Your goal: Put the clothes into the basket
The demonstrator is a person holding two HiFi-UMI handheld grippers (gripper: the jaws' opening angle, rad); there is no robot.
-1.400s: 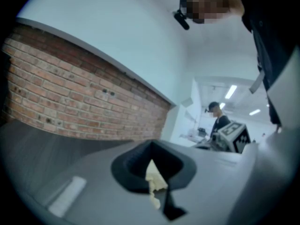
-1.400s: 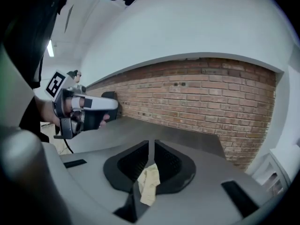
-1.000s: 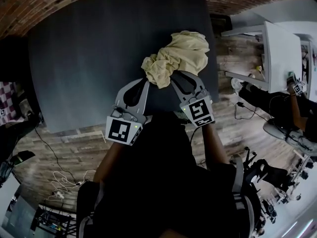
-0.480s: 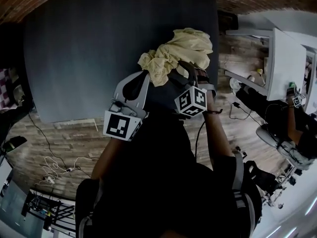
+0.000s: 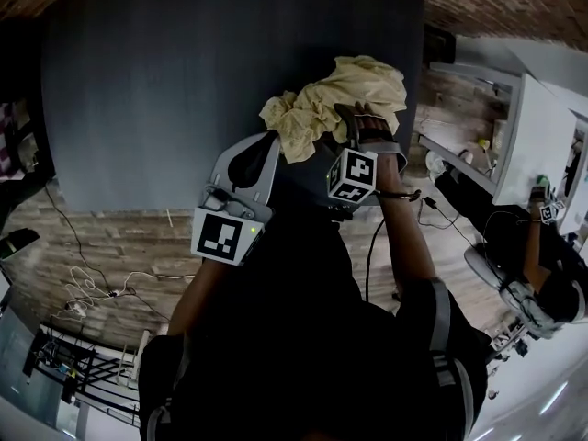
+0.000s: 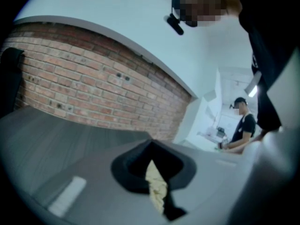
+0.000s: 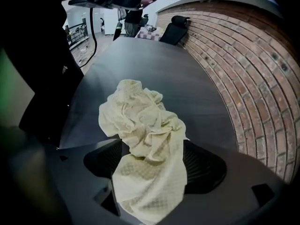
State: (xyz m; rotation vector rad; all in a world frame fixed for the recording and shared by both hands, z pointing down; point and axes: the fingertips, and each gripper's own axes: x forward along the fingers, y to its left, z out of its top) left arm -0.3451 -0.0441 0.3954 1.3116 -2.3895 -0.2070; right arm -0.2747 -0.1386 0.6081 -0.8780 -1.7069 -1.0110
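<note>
Cloth transfer at the bench, with one grasp released. A crumpled pale yellow cloth [image 7: 140, 121] is shown lying bunched on the dark bench [image 7: 140, 60], near its edge and close to the person. The right gripper [image 7: 152, 163] is pointed steeply down over the cloth. Its jaws have just been opening and are spread wide, with a fold of the cloth draped loosely between them and pressed by neither pad. The left gripper [image 5: 272, 145] is closed on a narrow strip at the cloth's near edge, as is seen in the left gripper view. No basket is seen in any view.

Three risks are judged from this state. The cloth is secured by one thin pinch only, so the strip may be pulled free by the weight of the bundle if it is lifted. The fold across the right gripper may be snagged and dragged if that gripper is withdrawn carelessly. Loose ends may be trailed over the bench edge during the carry.
</note>
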